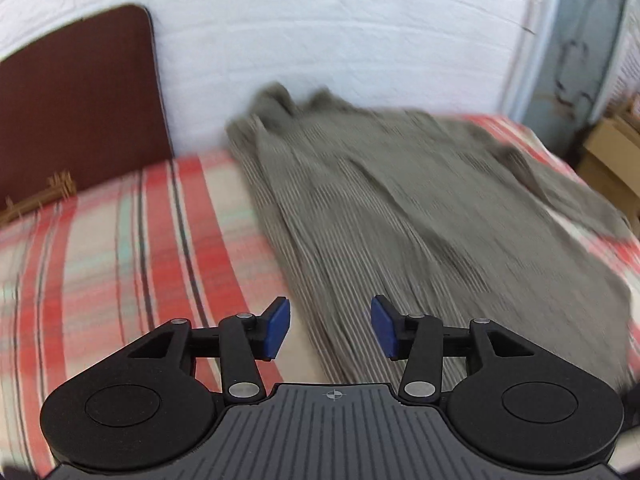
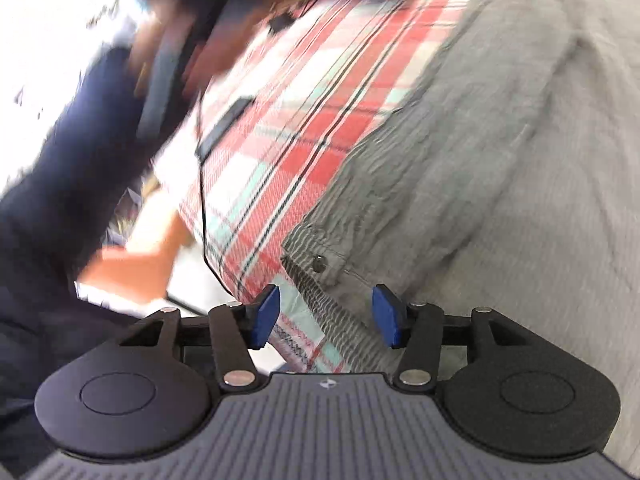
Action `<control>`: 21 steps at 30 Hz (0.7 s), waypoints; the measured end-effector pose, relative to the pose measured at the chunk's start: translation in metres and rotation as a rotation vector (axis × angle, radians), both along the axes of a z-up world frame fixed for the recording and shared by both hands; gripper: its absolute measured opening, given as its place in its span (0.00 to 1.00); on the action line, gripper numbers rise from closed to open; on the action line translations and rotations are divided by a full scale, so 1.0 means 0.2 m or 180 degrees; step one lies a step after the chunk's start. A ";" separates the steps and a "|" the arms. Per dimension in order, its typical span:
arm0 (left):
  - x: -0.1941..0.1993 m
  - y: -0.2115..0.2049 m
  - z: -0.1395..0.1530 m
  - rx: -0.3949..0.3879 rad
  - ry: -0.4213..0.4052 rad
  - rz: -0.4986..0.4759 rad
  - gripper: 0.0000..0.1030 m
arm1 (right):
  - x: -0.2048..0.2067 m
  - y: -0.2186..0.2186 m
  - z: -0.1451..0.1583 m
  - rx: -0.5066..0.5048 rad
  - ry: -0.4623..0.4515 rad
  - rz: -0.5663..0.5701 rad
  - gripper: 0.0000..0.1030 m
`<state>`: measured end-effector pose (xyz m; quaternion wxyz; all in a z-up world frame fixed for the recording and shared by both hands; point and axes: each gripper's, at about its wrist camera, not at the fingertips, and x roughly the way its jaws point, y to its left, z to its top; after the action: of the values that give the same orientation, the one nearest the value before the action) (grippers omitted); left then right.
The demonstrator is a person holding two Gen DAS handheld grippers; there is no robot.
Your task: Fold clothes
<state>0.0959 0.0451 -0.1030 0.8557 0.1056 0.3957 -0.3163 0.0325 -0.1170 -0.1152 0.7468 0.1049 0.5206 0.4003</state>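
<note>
A grey, finely striped garment (image 1: 400,208) lies spread on a bed with a red plaid cover (image 1: 120,248); its far end is bunched against the white wall. My left gripper (image 1: 330,328) is open and empty, just above the garment's near left edge. In the right wrist view the same garment (image 2: 500,160) fills the right side, with a buttoned cuff or hem corner (image 2: 320,264) just ahead. My right gripper (image 2: 326,316) is open and empty over that corner. Both views are motion-blurred.
A dark brown headboard (image 1: 80,100) stands at the far left. Cardboard boxes (image 1: 612,152) sit beyond the bed at right. A person's arm in a dark sleeve (image 2: 60,184), a dark flat device (image 2: 226,124) and a thin cable (image 2: 202,200) are at the bed's edge.
</note>
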 end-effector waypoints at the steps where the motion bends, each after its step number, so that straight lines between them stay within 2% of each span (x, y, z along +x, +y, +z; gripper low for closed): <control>1: -0.10 0.02 -0.04 0.0023 0.0028 -0.0050 0.59 | -0.02 -0.04 0.00 0.0015 -0.0014 -0.0159 0.55; 3: -0.24 0.05 -0.09 0.0010 0.0100 -0.0070 0.61 | -0.03 -0.12 -0.01 0.0070 -0.0012 -0.0545 0.56; 7: -0.43 0.12 -0.15 -0.0194 0.0301 0.0022 0.61 | -0.03 -0.22 -0.06 0.0349 0.0110 -0.1170 0.54; 12: -0.55 0.17 -0.14 -0.0443 0.0308 0.0086 0.67 | -0.02 -0.18 -0.14 0.0458 0.0192 -0.1171 0.50; 21: -0.55 0.12 -0.21 -0.0496 0.0455 0.0118 0.67 | -0.02 -0.14 -0.19 0.0435 0.0238 -0.1150 0.42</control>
<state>-0.0134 0.0690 -0.1441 0.8366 0.0087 0.4318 -0.3370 0.0276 -0.1451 -0.1523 0.7779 0.2618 0.4923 0.2899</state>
